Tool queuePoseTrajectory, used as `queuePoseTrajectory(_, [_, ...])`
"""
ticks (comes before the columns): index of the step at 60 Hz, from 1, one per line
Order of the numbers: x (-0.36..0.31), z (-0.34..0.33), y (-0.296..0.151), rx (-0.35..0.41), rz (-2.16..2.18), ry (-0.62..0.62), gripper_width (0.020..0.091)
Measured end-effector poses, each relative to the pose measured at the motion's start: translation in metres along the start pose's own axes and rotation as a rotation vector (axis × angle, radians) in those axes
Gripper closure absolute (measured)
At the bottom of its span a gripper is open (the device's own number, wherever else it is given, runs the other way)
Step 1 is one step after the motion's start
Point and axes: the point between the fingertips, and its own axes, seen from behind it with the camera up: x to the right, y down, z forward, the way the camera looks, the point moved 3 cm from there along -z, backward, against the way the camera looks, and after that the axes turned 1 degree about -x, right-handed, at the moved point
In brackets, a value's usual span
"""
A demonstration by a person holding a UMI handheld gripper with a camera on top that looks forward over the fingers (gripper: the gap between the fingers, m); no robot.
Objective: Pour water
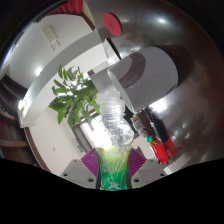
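- The gripper (113,172) shows at the near end of the view, its two grey fingers (83,167) rising either side of a bottle (114,125).
- The green, reddish-streaked stretch between the fingers looks like the coloured pads seen through the clear bottle, though the view is too poor there to be sure.
- The fingers appear clamped on the bottle's lower body, one at each side, with no gap to be seen.
- The bottle is clear plastic with ribbed walls and stands up out of the fingers, tilted a little, its neck pointing away from the camera.
- Whether it holds water, and how much, cannot be told.
- The whole scene is tilted, so floor and walls run on a slant.
- Just beyond the bottle and to one side is a plant (72,95) with broad green leaves; it overlaps the bottle's shoulder in the view, but whether they touch cannot be told.
- To the other side, near the bottle's base, sits a small cluster of things (158,148) in red and green, too small to name.
- Behind the bottle a pale curved panel (150,68) sweeps across, with a white wall (45,55) beyond the plant.
- Farthest off, a red round shape (111,22) and a second red patch (68,9) show against the dark.
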Motion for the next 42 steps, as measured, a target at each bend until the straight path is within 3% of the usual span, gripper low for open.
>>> queuePoseTrajectory(11, [-0.017,0.003,0.028,-0.062,-0.289,0.003,0.076])
queuePoseTrajectory(18, [-0.031,0.016,0.048,-0.143,-0.752,0.083,0.0758])
queuePoseTrajectory(25, [-0.077,0.023,0.051,-0.156,-1.193,0.09,0.0757])
queuePoseTrajectory(27, [-0.087,0.016,0.047,-0.141,-1.322,0.068,0.0743])
queuePoseTrajectory(35, [-0.132,0.032,0.023,-0.102,-1.779,0.193,0.0745])
queuePoseTrajectory(36, [-0.129,0.04,0.002,-0.087,-1.833,0.19,0.0747])
queuePoseTrajectory(42, [-0.157,0.026,-0.023,0.034,-1.987,0.305,0.0746])
